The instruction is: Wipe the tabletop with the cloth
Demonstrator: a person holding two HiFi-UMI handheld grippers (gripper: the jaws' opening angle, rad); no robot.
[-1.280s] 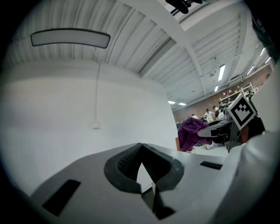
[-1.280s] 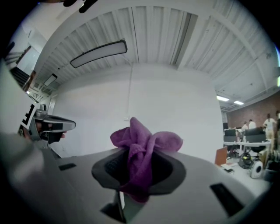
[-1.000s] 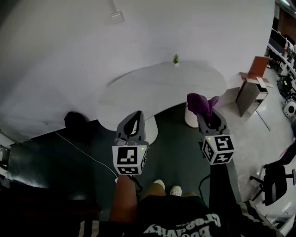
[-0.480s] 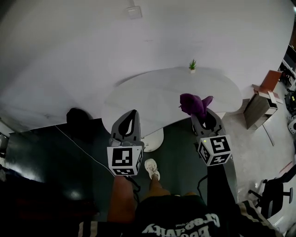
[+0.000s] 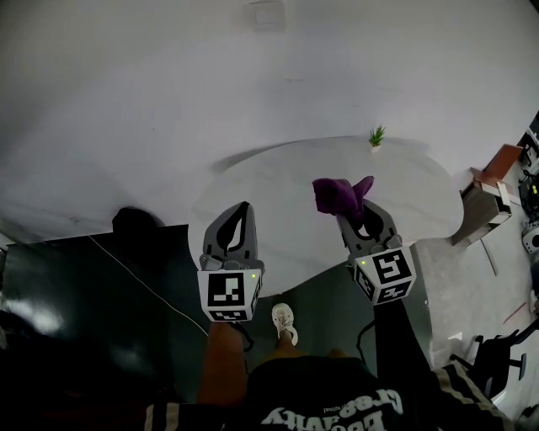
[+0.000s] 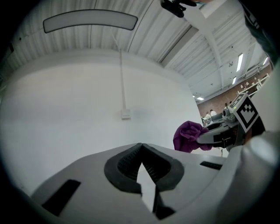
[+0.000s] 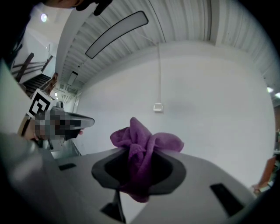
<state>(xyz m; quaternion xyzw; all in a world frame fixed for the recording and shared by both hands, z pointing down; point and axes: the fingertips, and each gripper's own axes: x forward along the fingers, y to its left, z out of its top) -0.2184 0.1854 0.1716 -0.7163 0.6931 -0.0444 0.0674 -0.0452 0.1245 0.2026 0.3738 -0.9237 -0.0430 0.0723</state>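
A bunched purple cloth (image 5: 339, 194) sticks out of my right gripper (image 5: 349, 212), which is shut on it and held over the near part of the white curved table (image 5: 278, 181). In the right gripper view the cloth (image 7: 142, 151) fills the gap between the jaws. My left gripper (image 5: 239, 215) hangs over the table's near left edge, shut with nothing in it; in the left gripper view its jaws meet at the tips (image 6: 142, 151). From there the cloth (image 6: 189, 136) shows at the right in the other gripper.
A small potted plant (image 5: 376, 136) stands at the table's far right edge. A white wall (image 5: 168, 93) with a switch box (image 5: 267, 14) lies behind. Dark floor (image 5: 101, 278), a white cable (image 5: 135, 274), a cabinet (image 5: 493, 181) and chairs lie around.
The person has stepped closer to the table: both grippers now hang over its near part instead of the floor. The right gripper still holds the cloth.
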